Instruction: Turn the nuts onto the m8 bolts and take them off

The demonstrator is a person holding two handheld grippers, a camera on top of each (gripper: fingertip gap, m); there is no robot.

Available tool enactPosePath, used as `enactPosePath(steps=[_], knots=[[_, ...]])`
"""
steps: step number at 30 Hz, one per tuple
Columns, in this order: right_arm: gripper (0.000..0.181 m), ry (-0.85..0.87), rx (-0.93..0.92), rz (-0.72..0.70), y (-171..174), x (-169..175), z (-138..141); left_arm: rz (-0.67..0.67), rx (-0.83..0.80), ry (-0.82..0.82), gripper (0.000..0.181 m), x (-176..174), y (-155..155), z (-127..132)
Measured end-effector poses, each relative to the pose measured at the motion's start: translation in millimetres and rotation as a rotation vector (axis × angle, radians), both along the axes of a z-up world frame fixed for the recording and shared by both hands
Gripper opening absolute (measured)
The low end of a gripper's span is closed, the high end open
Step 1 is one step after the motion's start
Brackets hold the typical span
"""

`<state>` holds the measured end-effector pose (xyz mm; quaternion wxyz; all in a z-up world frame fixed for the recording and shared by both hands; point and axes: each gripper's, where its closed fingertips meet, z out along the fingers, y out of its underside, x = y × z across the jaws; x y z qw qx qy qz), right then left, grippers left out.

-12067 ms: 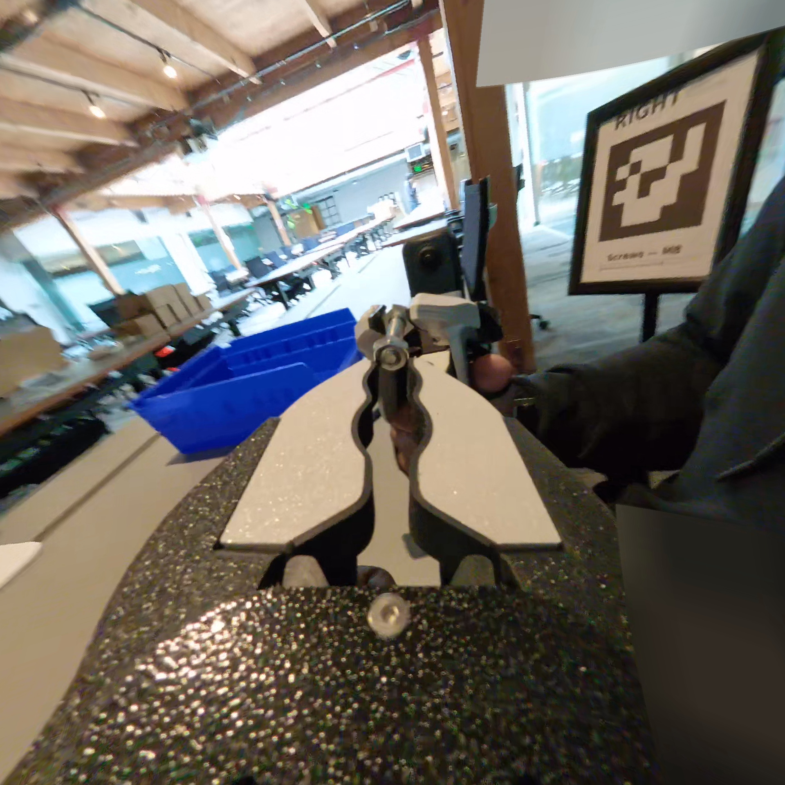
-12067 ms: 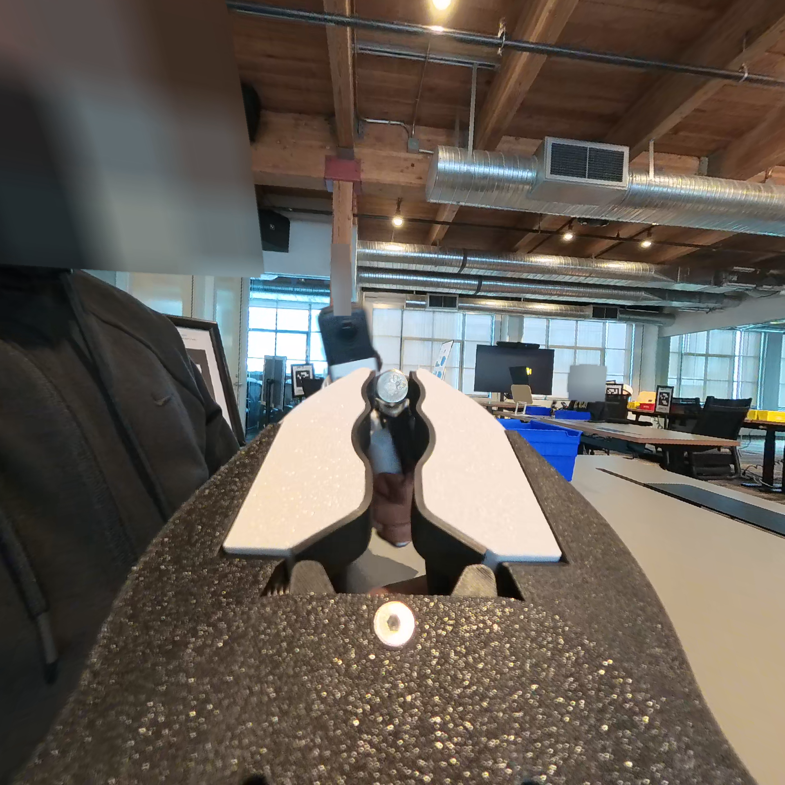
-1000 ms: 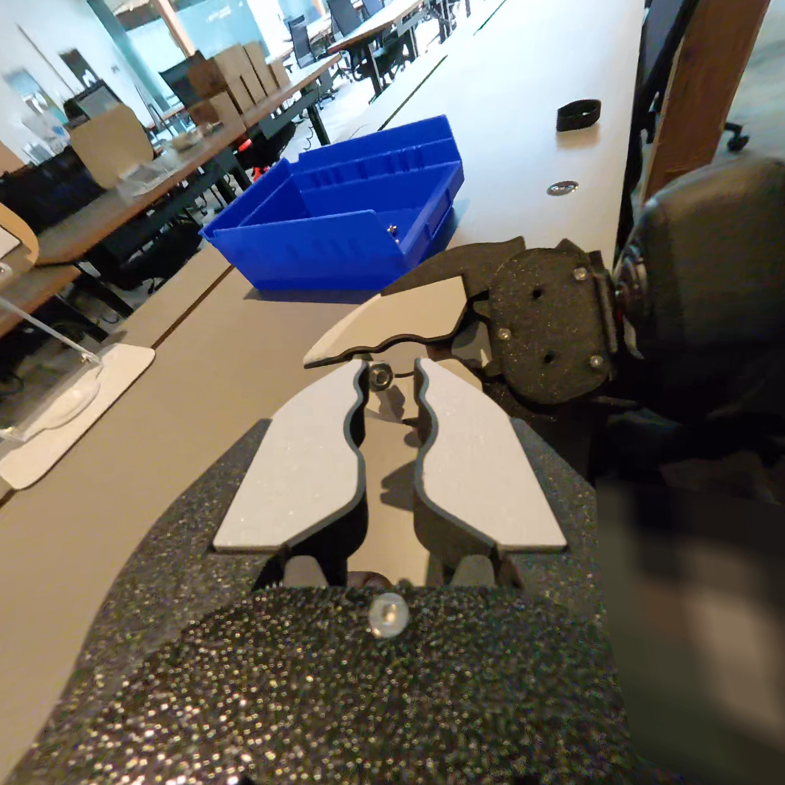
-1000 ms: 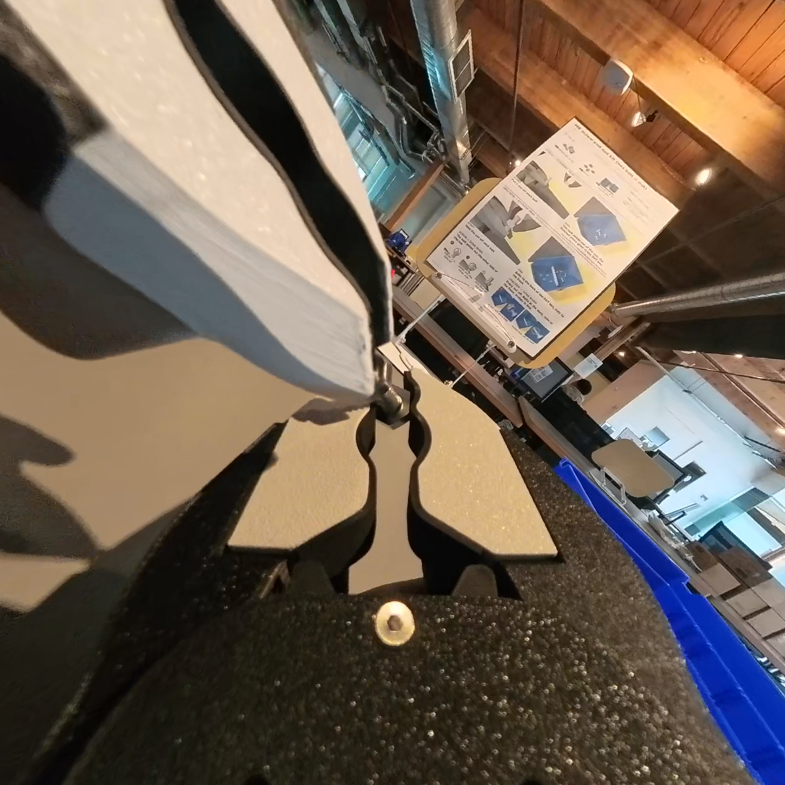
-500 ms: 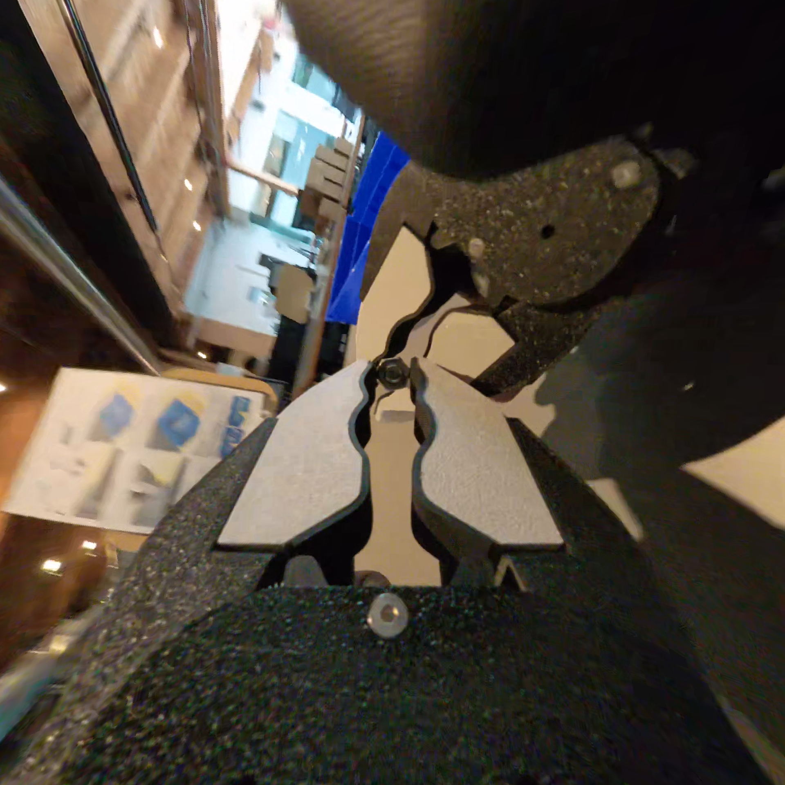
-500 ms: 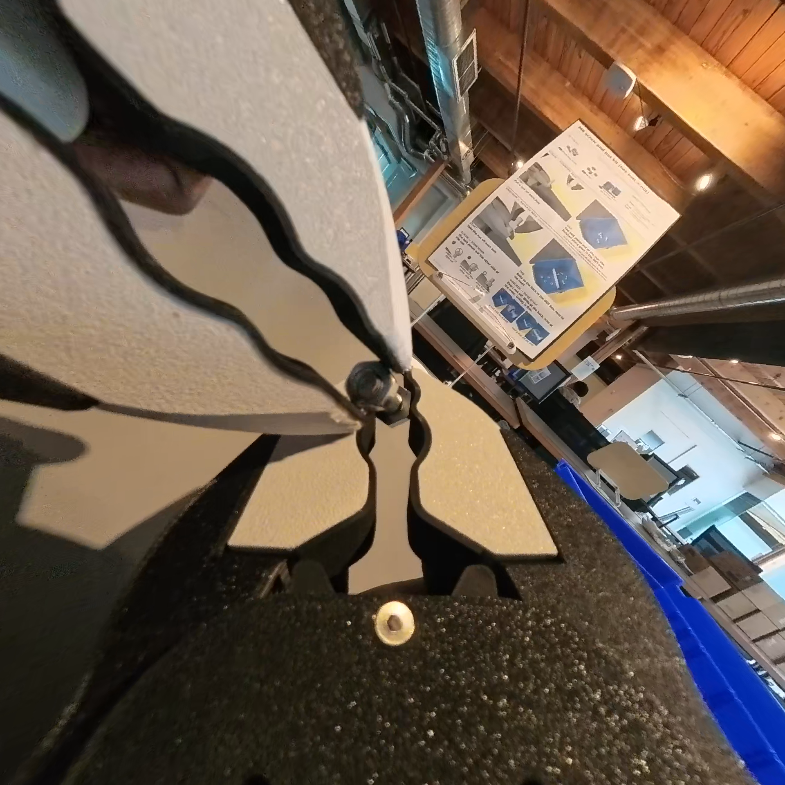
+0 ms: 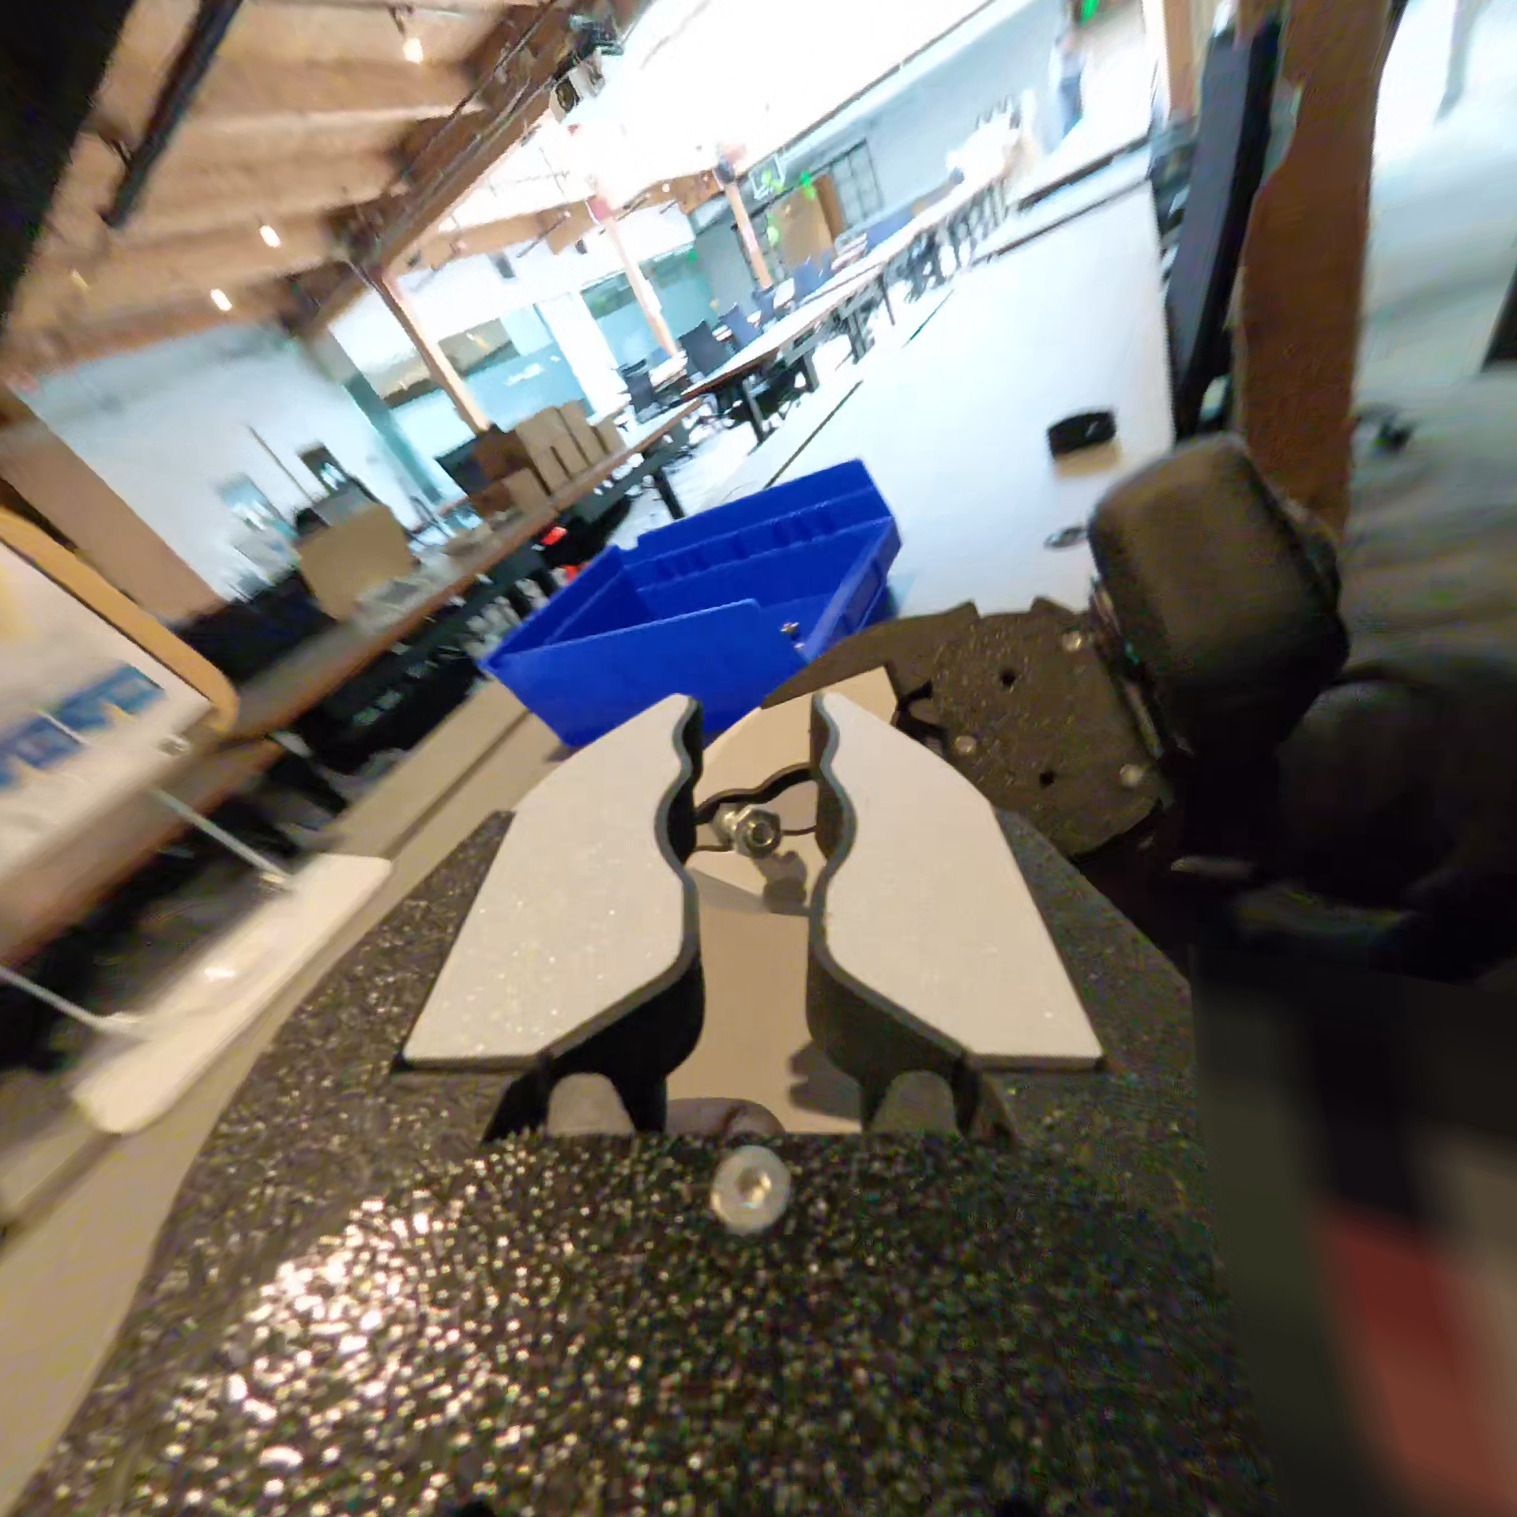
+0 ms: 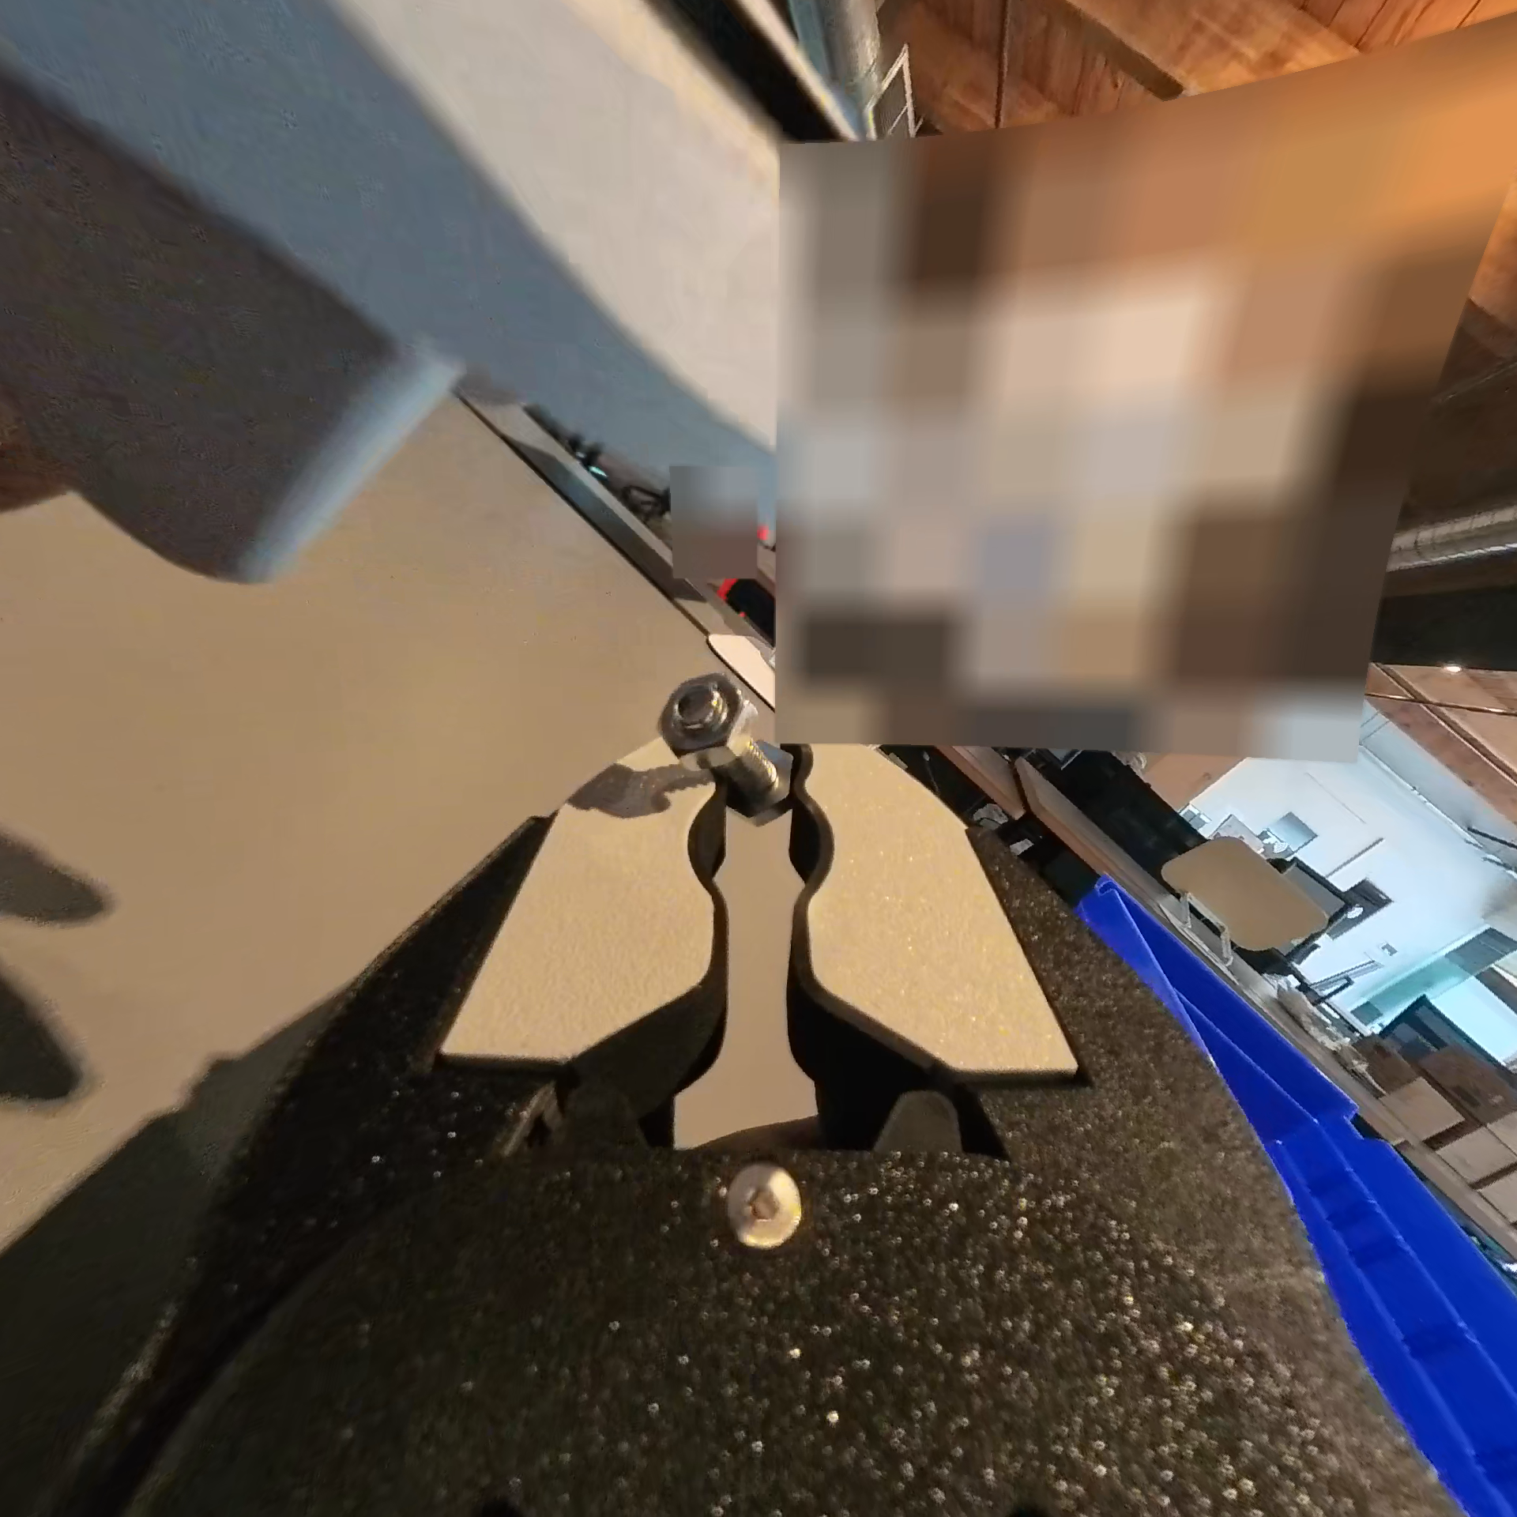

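Table fills mid frame in left wrist view, pale surface. Blue bin sits on it, centre, above fingertips. Left gripper lower centre, jaws spread, nothing between. Right gripper lower centre of its own view, jaws pinching bolt by head end, shank pointing up-left. Nut on far end of bolt thread, just above tips. In left view same bolt + nut seen through gap, centre frame, held above table.
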<state>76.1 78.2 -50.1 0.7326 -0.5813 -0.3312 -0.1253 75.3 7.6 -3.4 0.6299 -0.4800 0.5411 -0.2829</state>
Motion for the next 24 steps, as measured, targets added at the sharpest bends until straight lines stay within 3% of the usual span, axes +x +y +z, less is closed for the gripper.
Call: enactPosePath(steps=[4,7,11,17,21,24], knots=[[0.010,0.000,-0.004,0.001,0.3,-0.2,-0.4,-0.005,-0.275,-0.093,0.024,-4.5,12.7,1.9],[0.010,0.000,-0.004,0.002,0.4,-0.5,-0.5,0.040,-0.347,-0.137,0.020,-10.2,25.5,1.7],[0.010,0.002,-0.006,0.003,0.7,-0.4,-0.6,0.058,-0.358,-0.156,0.000,-13.3,31.7,0.0],[0.010,0.001,-0.008,-0.001,1.2,0.2,-0.6,0.061,-0.375,-0.093,0.000,-12.1,31.5,-10.1],[0.010,0.003,-0.010,-0.010,2.1,1.7,-0.6,0.195,-0.256,0.034,0.000,-15.0,35.6,-19.4],[0.010,0.006,-0.013,-0.016,2.9,2.7,-0.7,0.214,-0.179,0.137,0.000,-10.1,25.0,-26.4]])
